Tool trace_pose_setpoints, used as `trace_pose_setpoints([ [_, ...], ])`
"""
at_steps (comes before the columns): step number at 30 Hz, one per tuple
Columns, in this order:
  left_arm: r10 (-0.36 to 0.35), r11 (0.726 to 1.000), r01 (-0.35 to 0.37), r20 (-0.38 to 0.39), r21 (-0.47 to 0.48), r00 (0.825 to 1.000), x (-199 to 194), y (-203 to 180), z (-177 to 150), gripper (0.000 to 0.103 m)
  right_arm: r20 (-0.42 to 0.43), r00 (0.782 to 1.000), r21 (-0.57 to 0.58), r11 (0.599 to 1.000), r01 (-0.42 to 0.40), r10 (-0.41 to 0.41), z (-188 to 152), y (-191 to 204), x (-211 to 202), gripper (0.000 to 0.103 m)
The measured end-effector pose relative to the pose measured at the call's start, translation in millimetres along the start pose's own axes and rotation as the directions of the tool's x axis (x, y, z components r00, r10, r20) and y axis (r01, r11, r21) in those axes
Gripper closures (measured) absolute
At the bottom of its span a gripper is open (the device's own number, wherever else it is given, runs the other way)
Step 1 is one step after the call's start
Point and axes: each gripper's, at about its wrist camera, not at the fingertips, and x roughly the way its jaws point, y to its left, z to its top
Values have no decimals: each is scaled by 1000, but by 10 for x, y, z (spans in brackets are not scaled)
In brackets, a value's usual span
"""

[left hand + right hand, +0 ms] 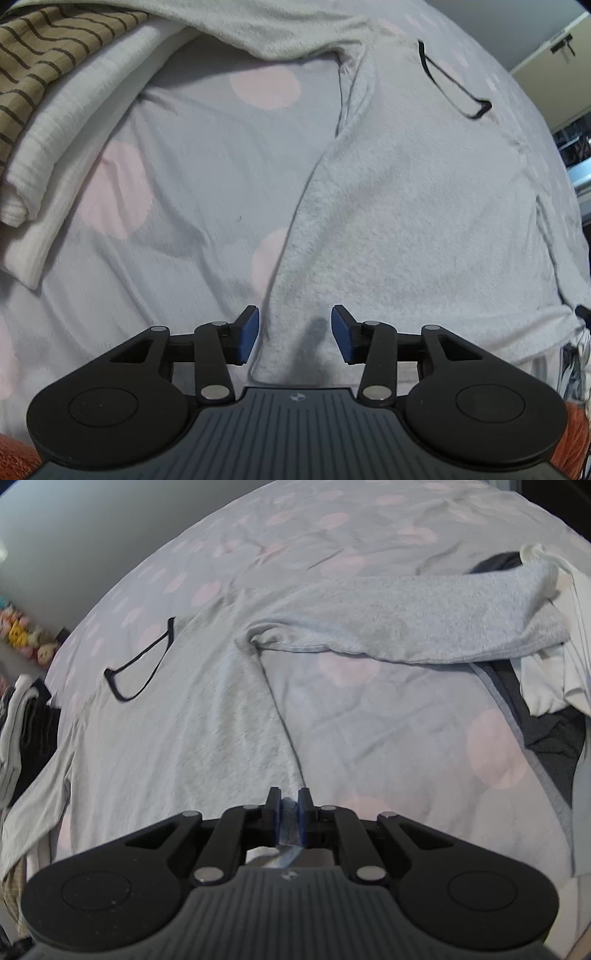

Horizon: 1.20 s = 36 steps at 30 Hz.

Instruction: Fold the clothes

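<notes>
A pale grey long-sleeved sweater [406, 206] lies flat on a bed sheet with pink dots [184, 166]. Its black-trimmed neckline [454, 85] is at the far end. My left gripper [294, 321] hovers over the sweater's near left corner, open, its blue pads [248, 332] apart and not pressing the cloth. In the right wrist view the same sweater [184, 738] spreads out ahead, with one sleeve [406, 609] stretched out to the right. My right gripper [288, 801] is shut on the sweater's near edge, and a pinch of fabric shows between its pads.
A folded white garment [48, 147] and a brown striped one [37, 55] lie at the left of the left wrist view. Dark clothes [546, 731] and white clothes [554, 672] are piled at the right of the bed. More clothes [26, 731] sit at its left edge.
</notes>
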Motion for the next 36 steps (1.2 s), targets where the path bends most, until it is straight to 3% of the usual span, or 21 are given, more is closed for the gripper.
trace_pose_setpoints([
  [3,26,999,-25,-43,30,999,77,-44,-10,53,-1,1000,19,1000,6,-6,-28,-39,105,92],
  [5,46,997,-43,-58,58,997,121,-89,-18,69,-7,1000,25,1000,11,-11,-42,-68,147,92],
  [6,57,996,-52,-65,73,996,142,-112,-23,73,-10,1000,29,1000,13,-13,-48,-83,168,92],
  [8,71,992,-65,-55,107,996,145,-169,-35,94,-17,1000,29,999,17,-17,-66,-107,170,92],
  [10,40,993,-37,-28,115,999,74,-189,-38,98,-25,999,21,1000,23,-23,-93,-119,132,92],
  [13,-49,993,45,35,111,998,-173,-152,-49,99,-23,1000,-1,1000,18,-18,-127,-128,-17,93],
  [16,-153,982,143,77,122,985,-519,-143,-69,99,-7,1000,-32,999,-3,2,-148,-132,-269,94],
  [19,-205,972,194,76,135,976,-780,-96,-42,99,8,1000,-68,998,-14,15,-139,-145,-561,98],
  [22,-121,978,120,-5,169,993,-698,-91,7,99,7,997,-146,986,78,-77,-150,-142,-694,103],
  [26,-36,983,55,-111,175,993,-338,-121,-27,99,-66,981,-154,974,169,-181,-210,-354,-462,103],
  [30,15,989,7,-144,147,989,-85,-83,-30,98,-174,979,-91,991,93,-108,-306,-543,-163,97],
  [32,19,991,2,-155,137,988,-18,-51,-24,98,-220,972,-91,994,58,-77,-338,-562,-44,94],
  [34,14,993,5,-159,119,987,6,-18,-13,95,-258,964,-96,995,38,-62,-363,-538,39,83],
  [36,10,994,7,-160,105,987,15,-7,-7,93,-291,955,-105,994,18,-48,-381,-500,124,81],
])
